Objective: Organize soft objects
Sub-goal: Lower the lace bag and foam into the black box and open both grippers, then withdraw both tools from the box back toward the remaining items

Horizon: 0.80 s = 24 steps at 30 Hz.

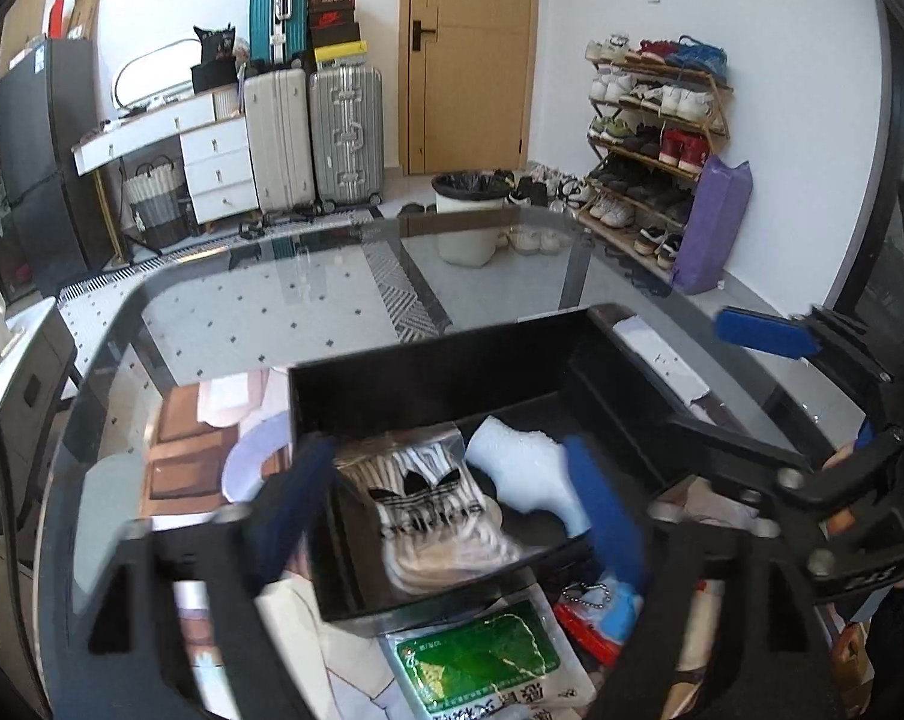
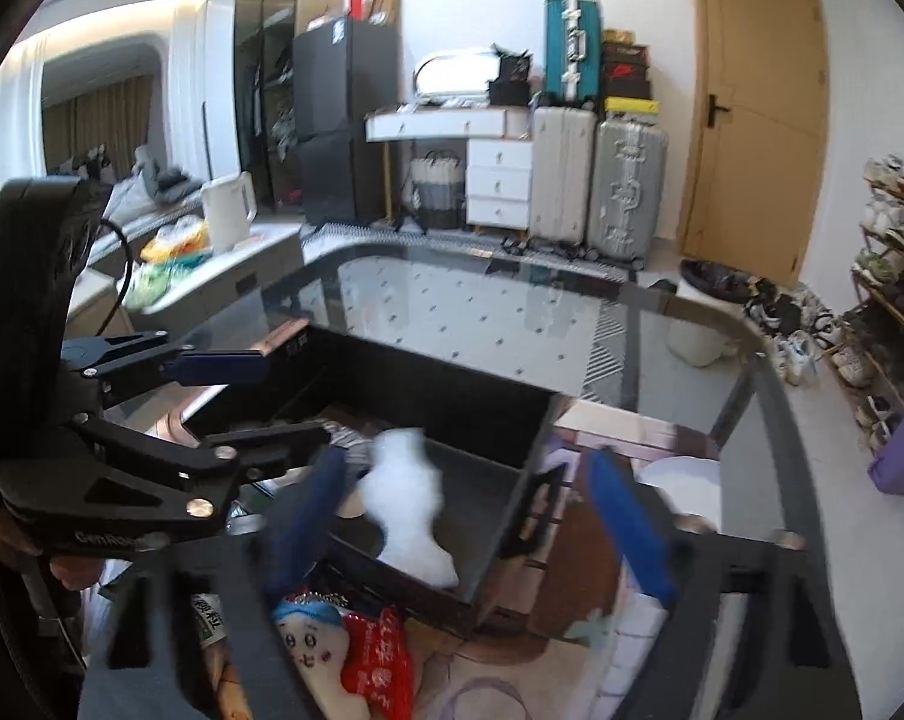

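Note:
A black open box (image 1: 416,384) stands on the glass table. Inside lie a clear pack of white socks with a black trefoil logo (image 1: 428,504) and a pale blue-white sock (image 1: 530,468), which also shows in the right wrist view (image 2: 410,504). My left gripper (image 1: 452,510) is open above the box's near edge, holding nothing. My right gripper (image 2: 488,516) is open over the box (image 2: 452,384), the sock below its fingers. The right gripper also shows at the right of the left wrist view (image 1: 770,330).
Soft items lie in front of the box: a green packet (image 1: 482,660), a red packet (image 2: 380,660) and a small white plush (image 2: 314,642). A lilac slipper (image 1: 254,462) and brown board lie left of the box. Beyond are the glass table edge (image 1: 332,234), suitcases and a shoe rack.

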Each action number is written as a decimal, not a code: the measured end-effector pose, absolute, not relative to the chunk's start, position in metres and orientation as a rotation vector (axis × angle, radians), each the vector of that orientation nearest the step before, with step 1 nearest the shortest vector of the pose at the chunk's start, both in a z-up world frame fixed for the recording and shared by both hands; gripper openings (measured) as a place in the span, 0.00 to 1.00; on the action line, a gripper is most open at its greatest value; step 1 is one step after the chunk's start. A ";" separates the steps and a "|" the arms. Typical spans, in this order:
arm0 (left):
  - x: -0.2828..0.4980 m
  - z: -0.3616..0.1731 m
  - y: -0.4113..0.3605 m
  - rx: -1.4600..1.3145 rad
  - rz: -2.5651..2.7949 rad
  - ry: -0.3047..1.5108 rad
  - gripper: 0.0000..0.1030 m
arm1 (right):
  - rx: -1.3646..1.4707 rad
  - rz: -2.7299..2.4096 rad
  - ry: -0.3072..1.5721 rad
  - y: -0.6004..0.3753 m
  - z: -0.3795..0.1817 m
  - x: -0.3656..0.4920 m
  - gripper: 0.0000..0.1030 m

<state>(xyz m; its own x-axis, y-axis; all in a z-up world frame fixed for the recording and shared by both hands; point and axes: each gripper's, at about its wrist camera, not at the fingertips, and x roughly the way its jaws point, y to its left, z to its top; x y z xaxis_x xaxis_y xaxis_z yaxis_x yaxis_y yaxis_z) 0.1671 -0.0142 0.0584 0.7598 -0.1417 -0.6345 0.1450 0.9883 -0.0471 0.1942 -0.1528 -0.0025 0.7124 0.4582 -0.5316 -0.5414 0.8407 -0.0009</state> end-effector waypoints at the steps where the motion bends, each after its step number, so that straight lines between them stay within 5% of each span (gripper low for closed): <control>1: 0.163 0.063 -0.012 -0.003 -0.151 0.668 0.98 | -0.144 0.559 0.547 -0.157 -0.001 0.191 0.95; 24: 0.077 0.045 0.012 -0.101 -0.114 0.629 1.00 | -0.060 0.578 0.623 -0.187 -0.029 0.110 1.00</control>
<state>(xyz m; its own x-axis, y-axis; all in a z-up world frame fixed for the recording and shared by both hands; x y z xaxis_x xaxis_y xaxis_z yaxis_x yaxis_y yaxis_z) 0.0771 0.0117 0.0447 0.8029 -0.1367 -0.5802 0.0752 0.9888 -0.1289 0.1104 -0.1873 -0.0286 0.6602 0.4934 -0.5663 -0.5284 0.8409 0.1166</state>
